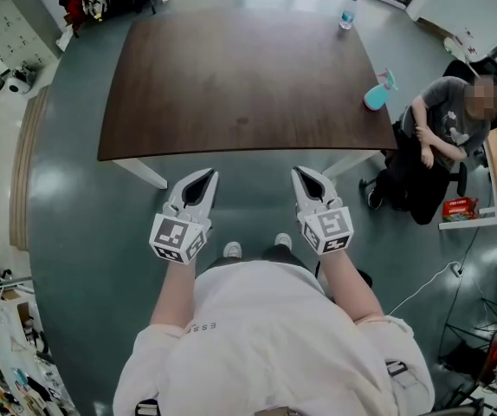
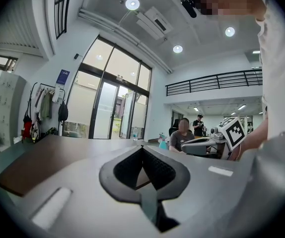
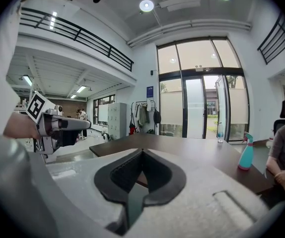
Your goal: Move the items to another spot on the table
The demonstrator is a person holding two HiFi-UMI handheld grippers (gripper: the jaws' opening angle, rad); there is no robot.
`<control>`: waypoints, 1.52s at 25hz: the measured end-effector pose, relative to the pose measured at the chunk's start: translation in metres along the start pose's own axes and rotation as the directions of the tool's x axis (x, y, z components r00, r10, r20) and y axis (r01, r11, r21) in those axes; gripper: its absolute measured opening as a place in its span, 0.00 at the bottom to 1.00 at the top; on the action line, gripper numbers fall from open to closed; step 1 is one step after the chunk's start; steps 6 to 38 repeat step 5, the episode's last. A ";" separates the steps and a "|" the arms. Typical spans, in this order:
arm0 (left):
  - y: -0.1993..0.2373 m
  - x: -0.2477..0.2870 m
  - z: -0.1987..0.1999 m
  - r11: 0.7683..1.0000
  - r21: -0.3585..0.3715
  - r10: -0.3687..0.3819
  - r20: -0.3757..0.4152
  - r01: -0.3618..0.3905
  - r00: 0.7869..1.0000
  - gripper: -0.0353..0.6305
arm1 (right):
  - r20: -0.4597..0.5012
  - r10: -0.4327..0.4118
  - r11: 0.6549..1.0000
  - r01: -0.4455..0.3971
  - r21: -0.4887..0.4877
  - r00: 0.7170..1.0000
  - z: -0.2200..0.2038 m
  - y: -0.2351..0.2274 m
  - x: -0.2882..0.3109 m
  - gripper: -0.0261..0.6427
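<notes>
Spray bottle (image 1: 378,92) — one; water bottle (image 1: 347,13) — one.

Two items are seen on the dark brown table (image 1: 240,85), both near its right side and well apart from each other.

A teal spray bottle (image 1: 378,94) with a pale trigger head is placed at about 3 o'clock on the tabletop, close to the right edge. In the right gripper view it is shown standing upright.

A clear water bottle (image 1: 347,13) with a blue cap and a blue label is found at about 1 o'clock, at the far right corner. It is also set upright, and its cap is closed.
</notes>
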State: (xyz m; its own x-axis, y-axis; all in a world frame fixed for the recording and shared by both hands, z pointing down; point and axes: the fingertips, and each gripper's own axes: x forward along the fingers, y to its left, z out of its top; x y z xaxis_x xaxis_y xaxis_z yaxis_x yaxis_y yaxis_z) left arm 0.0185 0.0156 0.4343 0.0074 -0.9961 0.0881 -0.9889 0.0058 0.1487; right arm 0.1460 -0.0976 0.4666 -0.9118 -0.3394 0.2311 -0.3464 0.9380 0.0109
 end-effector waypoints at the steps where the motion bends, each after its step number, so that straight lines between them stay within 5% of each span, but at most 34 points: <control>1: -0.001 0.001 0.000 1.000 0.000 -0.003 -0.001 0.003 1.000 0.08 | 0.003 0.000 1.000 0.000 0.001 1.000 0.001 -0.001 0.000 0.03; 38: -0.005 0.002 -0.006 1.000 -0.004 -0.009 -0.009 0.008 1.000 0.08 | 0.008 0.001 1.000 -0.001 0.004 1.000 0.000 0.000 -0.002 0.03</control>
